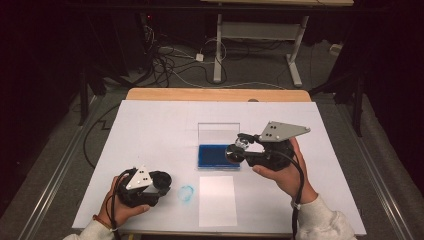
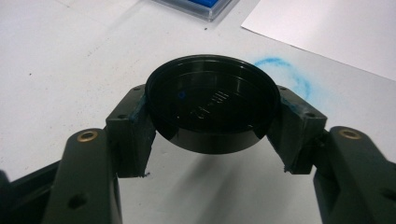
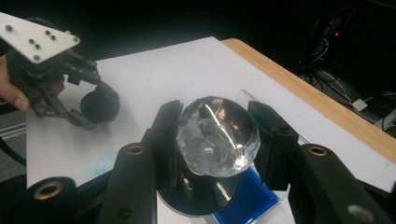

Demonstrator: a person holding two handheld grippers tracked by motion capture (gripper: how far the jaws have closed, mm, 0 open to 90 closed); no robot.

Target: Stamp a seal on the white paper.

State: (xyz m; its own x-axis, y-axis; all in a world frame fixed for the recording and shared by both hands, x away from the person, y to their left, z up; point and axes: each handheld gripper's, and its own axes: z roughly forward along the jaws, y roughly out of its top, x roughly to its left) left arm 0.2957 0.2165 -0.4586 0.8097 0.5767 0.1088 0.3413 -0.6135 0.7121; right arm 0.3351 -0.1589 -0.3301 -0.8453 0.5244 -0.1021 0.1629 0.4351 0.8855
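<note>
White board (image 1: 150,150) covers most of a wooden table (image 1: 215,94); cables on the floor beyond.

Near the board's middle, slightly right: shallow clear plastic case holding a blue ink pad (image 1: 216,155), its transparent lid standing up at the far edge. Just near of it lies a blank white sheet of paper (image 1: 217,200), long axis running near to far. Left of the sheet, a faint blue ring smudge (image 1: 186,193) on the board.

Right gripper (image 1: 235,150), held in the person's right hand (image 1: 282,172), sits over the right part of the ink pad. In the right gripper view its jaws are clamped on the faceted clear knob of a round stamp (image 3: 217,135), with the stamp's dark disc base below, directly above the blue pad. Whether the base touches the ink I cannot tell.

Left gripper (image 1: 162,182), in the left hand (image 1: 117,207), rests at the near left, beside the smudge. Its jaws pinch a shallow round black plastic cap (image 2: 212,108) by the rim, open side facing the camera, held just above the board.

Judgement: this looks like a stamping job. The relation that counts is that the paper lies near of the right gripper and a little to its left, close by; the stamp's axis is roughly upright, so a short pull toward the person and a straight press down would serve. The right hand is the nearer one to both pad and paper.
</note>
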